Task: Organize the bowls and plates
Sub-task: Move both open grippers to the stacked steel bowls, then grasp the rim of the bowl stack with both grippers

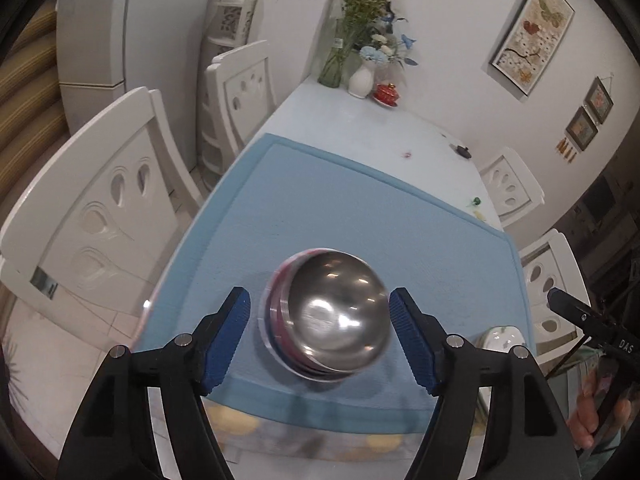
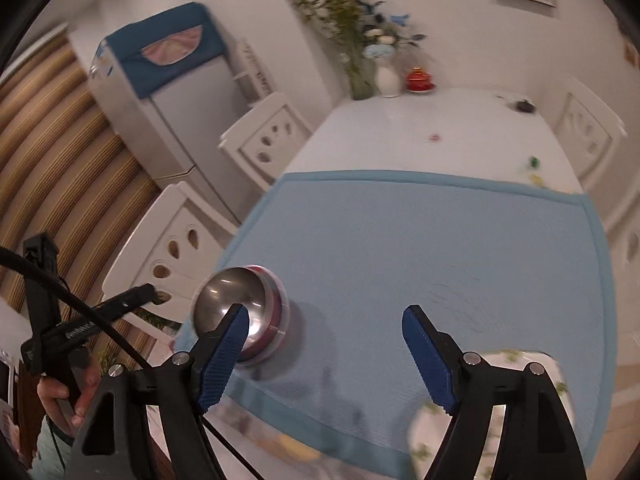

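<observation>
A stack of nested bowls (image 1: 328,316), steel inside with red and pale outer rims, stands on the blue mat (image 1: 360,208) near its front edge. My left gripper (image 1: 320,320) is open, its blue pads on either side of the stack without touching it. In the right wrist view the same stack (image 2: 240,312) sits at the mat's left front corner. My right gripper (image 2: 326,332) is open and empty above the mat. A white plate with a green leaf pattern (image 2: 520,364) lies under its right finger; it shows as a white edge in the left wrist view (image 1: 500,338).
The mat covers the near half of a white table (image 1: 360,120). A glass vase with flowers (image 1: 340,56), a white vase (image 1: 362,78) and a red pot (image 1: 387,94) stand at the far end. White chairs (image 1: 92,208) line both sides. A fridge (image 2: 168,92) stands behind.
</observation>
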`<state>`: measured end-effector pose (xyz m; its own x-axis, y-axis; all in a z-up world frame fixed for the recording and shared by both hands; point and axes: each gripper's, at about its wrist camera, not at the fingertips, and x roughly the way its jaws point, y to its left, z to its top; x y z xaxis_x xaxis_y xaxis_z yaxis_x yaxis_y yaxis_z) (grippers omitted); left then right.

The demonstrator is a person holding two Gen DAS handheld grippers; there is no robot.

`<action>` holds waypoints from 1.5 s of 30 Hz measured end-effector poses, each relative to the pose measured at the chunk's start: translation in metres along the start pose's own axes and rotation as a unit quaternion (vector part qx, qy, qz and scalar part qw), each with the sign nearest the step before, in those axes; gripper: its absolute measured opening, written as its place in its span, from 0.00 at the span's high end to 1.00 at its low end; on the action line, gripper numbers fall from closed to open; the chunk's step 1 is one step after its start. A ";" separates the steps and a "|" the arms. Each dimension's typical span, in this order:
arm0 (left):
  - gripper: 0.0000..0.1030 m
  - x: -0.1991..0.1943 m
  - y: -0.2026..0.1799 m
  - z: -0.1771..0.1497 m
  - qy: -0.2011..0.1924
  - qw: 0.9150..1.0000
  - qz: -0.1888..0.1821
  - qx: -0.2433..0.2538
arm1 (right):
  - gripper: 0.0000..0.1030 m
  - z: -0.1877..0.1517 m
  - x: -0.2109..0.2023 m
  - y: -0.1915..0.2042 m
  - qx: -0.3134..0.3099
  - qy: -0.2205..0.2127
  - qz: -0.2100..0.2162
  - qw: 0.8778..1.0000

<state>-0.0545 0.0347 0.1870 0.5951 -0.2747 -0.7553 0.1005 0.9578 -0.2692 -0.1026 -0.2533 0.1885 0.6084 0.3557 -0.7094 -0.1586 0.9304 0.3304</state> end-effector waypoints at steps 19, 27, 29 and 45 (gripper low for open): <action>0.32 0.061 0.052 0.022 0.082 0.993 -0.072 0.049 | 0.25 0.002 0.098 0.065 0.043 0.068 -0.013 0.997; 0.32 0.101 0.048 0.015 0.138 0.982 -0.102 0.081 | 0.25 -0.005 0.125 0.061 0.063 0.096 -0.040 0.993; 0.32 0.108 0.049 0.013 0.147 0.980 -0.108 0.083 | 0.25 -0.005 0.129 0.058 0.073 0.096 -0.041 0.992; 0.32 0.144 0.049 0.012 0.190 0.970 -0.124 0.085 | 0.25 -0.012 0.168 0.043 0.104 0.150 -0.042 0.982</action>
<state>0.0456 0.0429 0.0722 0.2021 -0.4793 -0.8540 0.3517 0.8494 -0.3935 -0.0169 -0.1524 0.0762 0.3504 0.3177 -0.8810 0.0627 0.9306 0.3606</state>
